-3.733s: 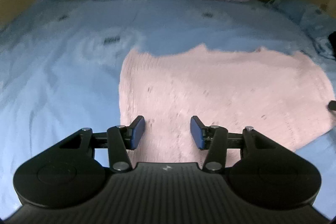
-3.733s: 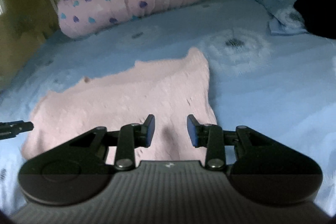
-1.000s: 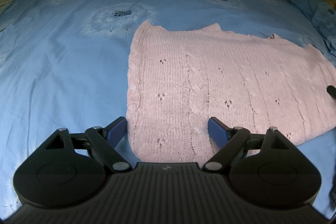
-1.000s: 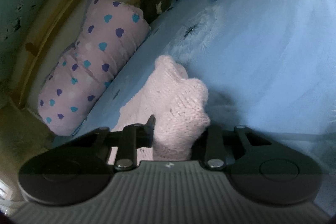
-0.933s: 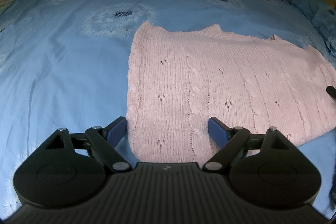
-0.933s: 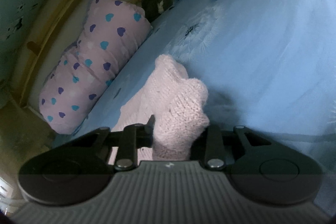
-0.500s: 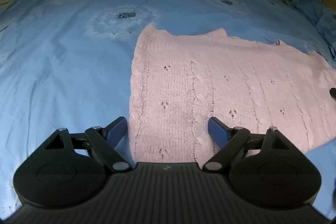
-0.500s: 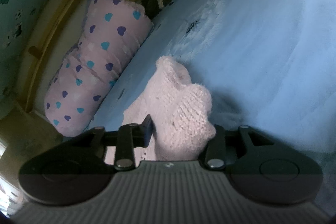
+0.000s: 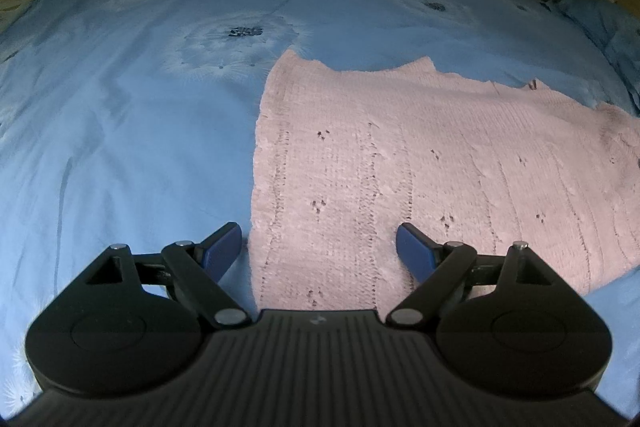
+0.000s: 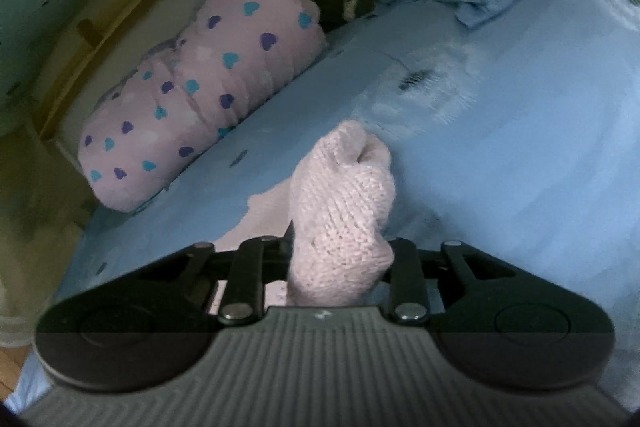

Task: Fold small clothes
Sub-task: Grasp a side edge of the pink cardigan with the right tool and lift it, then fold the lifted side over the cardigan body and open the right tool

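- The right gripper (image 10: pixel 340 247) is clenching a bunched edge of the pink knit garment (image 9: pixel 420 167), its jaws having just been closing on it.
- The garment is lying on the bed (image 9: pixel 120 127); the left gripper (image 9: pixel 318 247) is hovering, released, over its near edge.
- The first fold is apparently starting; the next move is calling for carrying the held edge across.

Since the earliest pictures, the right gripper (image 10: pixel 340 251) has gone from open above the flat pink sweater (image 9: pixel 420 167) to pinching a bunched corner of it — its jaws have just been closing further on the knit. The left gripper (image 9: pixel 320 247) has spread wider, straddling the sweater's near edge.
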Demonstrator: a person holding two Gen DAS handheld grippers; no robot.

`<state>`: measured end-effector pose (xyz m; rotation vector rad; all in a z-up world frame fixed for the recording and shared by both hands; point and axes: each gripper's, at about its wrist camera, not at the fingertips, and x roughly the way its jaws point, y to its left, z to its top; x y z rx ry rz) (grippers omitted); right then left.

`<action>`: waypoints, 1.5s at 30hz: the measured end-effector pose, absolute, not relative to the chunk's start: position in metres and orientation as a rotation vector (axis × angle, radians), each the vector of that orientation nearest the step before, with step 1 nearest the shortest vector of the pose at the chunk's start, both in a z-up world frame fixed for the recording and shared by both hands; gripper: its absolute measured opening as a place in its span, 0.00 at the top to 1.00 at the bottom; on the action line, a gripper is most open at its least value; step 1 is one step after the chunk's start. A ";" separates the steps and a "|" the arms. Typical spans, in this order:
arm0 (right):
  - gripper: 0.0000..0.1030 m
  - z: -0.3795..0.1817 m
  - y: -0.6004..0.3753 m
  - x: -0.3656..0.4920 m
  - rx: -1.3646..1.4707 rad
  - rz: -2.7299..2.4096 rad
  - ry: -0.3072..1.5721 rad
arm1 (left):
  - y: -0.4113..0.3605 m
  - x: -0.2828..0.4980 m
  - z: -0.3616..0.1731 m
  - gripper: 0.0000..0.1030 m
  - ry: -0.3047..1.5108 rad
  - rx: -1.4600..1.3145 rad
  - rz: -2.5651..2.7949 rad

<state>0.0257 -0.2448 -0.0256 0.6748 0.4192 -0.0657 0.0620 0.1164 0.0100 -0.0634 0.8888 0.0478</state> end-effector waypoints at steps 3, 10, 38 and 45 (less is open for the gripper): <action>0.72 -0.016 -0.240 0.028 0.640 -0.042 0.418 | 0.119 0.061 0.012 0.15 0.884 -0.071 0.053; 0.73 0.008 -0.218 0.033 0.504 0.007 0.404 | 0.124 0.061 0.014 0.15 0.885 -0.089 0.060; 0.74 0.006 -0.037 0.055 0.029 0.335 0.496 | 0.191 0.050 0.031 0.15 0.846 -0.246 0.169; 0.73 0.046 -0.036 0.062 0.173 0.335 0.397 | 0.209 0.048 0.032 0.15 0.841 -0.295 0.195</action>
